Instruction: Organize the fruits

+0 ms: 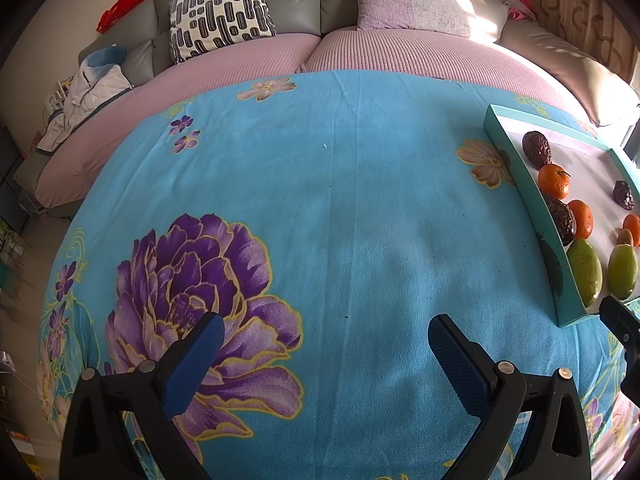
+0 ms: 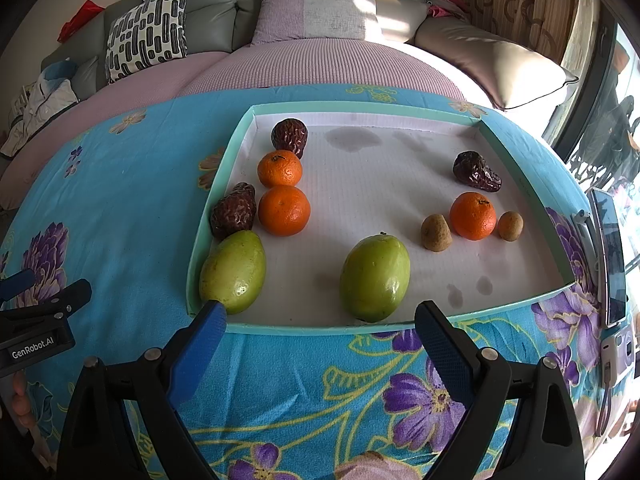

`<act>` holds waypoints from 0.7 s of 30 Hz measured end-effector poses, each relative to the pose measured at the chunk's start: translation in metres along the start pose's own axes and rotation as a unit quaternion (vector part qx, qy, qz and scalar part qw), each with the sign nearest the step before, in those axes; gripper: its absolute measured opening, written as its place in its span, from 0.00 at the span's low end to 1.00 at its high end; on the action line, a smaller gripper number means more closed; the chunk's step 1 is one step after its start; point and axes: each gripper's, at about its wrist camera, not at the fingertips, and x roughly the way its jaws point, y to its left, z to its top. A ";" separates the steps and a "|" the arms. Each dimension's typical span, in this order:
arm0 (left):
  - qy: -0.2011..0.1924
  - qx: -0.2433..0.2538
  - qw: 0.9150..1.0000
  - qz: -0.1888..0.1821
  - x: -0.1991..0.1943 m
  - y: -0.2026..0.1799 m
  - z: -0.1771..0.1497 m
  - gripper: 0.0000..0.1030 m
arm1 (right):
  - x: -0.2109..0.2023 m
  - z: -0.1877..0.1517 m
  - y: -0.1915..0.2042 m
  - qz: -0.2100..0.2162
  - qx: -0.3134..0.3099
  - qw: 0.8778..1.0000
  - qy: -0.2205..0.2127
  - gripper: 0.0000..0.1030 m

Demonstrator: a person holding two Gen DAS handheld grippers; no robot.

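The right hand-held gripper [image 2: 320, 326] hangs wide and empty at the near rim of the teal tray [image 2: 400, 326], far nearer the fruit than the left hand-held gripper [image 1: 326, 340], also wide over bare floral cloth. Straight ahead lies a smooth green mango [image 2: 375, 278], long axis running away. Wrinkled dark fruits, probably dates [image 2: 289, 133], and dimpled mandarins [image 2: 284, 210] sit left.

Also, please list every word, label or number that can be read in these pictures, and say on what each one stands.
"GenRobot.AI": white letters on the black body of the left gripper, seen at the left edge of the right wrist view.
Phone at the right edge: screen shows only reflections, nothing readable.
Tray, fruits, cloth: no text, only flower prints.
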 end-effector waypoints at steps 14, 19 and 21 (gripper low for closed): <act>0.001 0.002 1.000 0.007 0.000 -0.002 -0.002 1.00 | 0.000 0.000 -0.001 0.000 0.000 1.000 0.000 0.93; -0.020 0.000 1.000 0.004 -0.011 -0.001 -0.002 1.00 | 0.000 0.000 0.000 0.000 0.000 1.000 0.000 0.93; -0.016 0.002 1.000 0.002 -0.010 -0.003 -0.003 1.00 | 0.000 0.000 -0.001 0.000 0.000 1.000 0.000 0.93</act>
